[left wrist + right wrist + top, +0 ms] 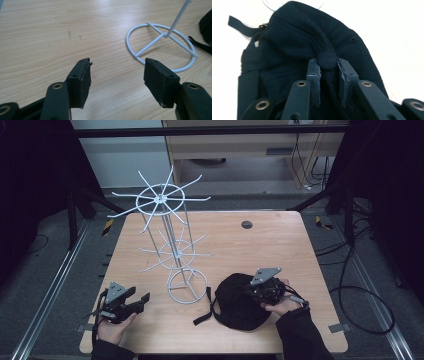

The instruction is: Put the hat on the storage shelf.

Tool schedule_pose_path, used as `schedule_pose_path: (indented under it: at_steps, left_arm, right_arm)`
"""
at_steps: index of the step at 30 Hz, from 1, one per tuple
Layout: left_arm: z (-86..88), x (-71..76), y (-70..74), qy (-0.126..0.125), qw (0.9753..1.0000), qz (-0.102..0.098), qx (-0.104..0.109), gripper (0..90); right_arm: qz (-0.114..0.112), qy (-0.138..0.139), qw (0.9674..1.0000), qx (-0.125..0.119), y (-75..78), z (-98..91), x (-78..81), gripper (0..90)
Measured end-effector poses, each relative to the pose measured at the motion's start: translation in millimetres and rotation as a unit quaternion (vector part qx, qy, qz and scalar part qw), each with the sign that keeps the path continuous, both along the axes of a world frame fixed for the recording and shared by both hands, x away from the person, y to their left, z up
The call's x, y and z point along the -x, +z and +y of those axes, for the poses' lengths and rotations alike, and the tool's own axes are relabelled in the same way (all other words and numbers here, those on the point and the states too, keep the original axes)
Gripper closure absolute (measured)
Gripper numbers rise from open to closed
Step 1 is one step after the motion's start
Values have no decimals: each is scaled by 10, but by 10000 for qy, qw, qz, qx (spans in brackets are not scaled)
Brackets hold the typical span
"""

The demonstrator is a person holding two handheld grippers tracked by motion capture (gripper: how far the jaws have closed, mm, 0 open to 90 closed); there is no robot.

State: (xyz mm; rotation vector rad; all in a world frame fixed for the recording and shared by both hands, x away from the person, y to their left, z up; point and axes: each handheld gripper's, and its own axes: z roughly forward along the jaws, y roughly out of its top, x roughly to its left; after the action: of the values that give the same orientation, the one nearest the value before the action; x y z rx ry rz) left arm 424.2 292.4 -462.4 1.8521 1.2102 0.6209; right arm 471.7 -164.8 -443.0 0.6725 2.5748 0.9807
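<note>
Two hand-held grippers, right hand-held gripper [329, 68] pinching black cap [294, 42], left hand-held gripper [117, 75] wide apart over table [45, 35]

Wooden table [280, 240] on grey floor [45, 270] (dim room).

Lab-style recording bay, wooden worktop [280, 240] on a metal frame [210, 130], floor rails [47, 290] either side, black curtains [30, 180] around, loose cables [365, 290] on grey carpet, yellow-black hazard tape [107, 226] at the worktop's far corners
</note>
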Motion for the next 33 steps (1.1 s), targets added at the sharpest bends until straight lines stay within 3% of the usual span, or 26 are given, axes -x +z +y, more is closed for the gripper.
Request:
schedule_pose_path:
  at_steps: [4,8,14,18,23,28,33]
  left_arm:
    - [6,-4,0,26,10000,-14,11,385]
    - [12,-3,-2,54,10000,-47,23,385]
    - [17,-9,-23,70,10000,-39,24,385]
    - [21,-10,-32,99,9999,-45,38,383]
    - [32,-11,-37,122,9999,-53,37,382]
    - [25,-13,-42,139,9999,-61,32,380]
    - [23,-19,-50,143,9999,-38,35,379]
  right_arm:
    - [-135,-105,9993,-319,63,-73,38,756]
    - [-313,-343,9967,-667,153,-169,78,764]
    - [-650,-688,9878,-1241,274,-327,134,766]
    - [-874,-891,9809,-1492,358,-417,170,766]
    - [-1190,-1246,9667,-1893,456,-545,218,767]
    - [-1477,-1573,9526,-2147,529,-626,258,767]
    - [-1719,-1968,9349,-2401,598,-689,285,768]
